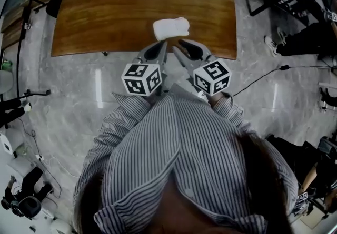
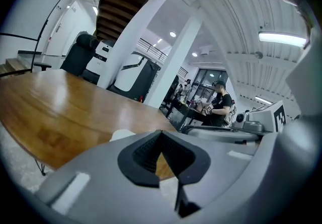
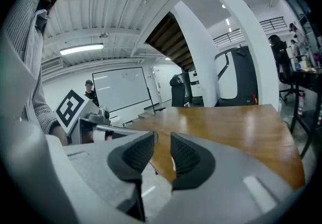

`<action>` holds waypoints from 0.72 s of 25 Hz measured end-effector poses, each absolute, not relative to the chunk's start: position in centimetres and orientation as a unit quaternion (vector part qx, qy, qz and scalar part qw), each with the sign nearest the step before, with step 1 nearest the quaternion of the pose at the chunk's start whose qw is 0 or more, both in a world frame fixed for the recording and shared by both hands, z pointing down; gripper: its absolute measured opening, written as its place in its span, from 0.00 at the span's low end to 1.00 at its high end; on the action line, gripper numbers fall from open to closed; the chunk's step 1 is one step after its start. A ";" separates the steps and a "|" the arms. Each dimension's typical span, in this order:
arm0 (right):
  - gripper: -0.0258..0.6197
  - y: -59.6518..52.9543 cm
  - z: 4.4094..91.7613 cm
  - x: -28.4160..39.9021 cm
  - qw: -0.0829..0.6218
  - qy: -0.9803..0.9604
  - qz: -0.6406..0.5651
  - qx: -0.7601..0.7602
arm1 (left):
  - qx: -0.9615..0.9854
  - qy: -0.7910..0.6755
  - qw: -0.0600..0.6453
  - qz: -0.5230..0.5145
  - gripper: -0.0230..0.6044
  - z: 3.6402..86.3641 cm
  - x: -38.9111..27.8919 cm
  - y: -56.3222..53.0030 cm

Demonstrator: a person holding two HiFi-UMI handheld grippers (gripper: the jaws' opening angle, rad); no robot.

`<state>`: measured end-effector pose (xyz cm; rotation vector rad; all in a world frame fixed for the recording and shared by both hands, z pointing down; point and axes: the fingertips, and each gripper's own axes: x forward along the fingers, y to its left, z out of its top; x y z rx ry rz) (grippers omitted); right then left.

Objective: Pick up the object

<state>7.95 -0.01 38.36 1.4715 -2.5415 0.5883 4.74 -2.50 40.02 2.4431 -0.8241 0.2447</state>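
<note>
A white object [image 1: 171, 27], perhaps cloth, lies near the bench's [image 1: 105, 7] front edge. At that edge hang the left gripper [image 1: 161, 45], jaws pressed together, and the right gripper [image 1: 180, 46], jaws slightly spread, empty.

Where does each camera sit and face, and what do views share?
Head view: on the person's head, facing steeply down at the brown wooden table and white soft object; striped sleeves, left gripper, right gripper show.
Left gripper view: on that gripper, facing along its shut jaws across the table.
Right gripper view: likewise, jaws apart.
Shared: the table in all three.
</note>
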 end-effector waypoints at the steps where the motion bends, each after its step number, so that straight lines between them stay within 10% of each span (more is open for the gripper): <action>1: 0.19 -1.0 38.5 7.9 0.076 -0.847 0.198 0.487 | 0.907 -0.305 0.275 0.092 0.04 40.2 4.8 -3.5; 18: 0.49 -6.4 44.6 8.1 0.256 -0.885 0.186 0.342 | 0.858 -0.361 0.356 0.085 0.04 44.1 4.8 -8.5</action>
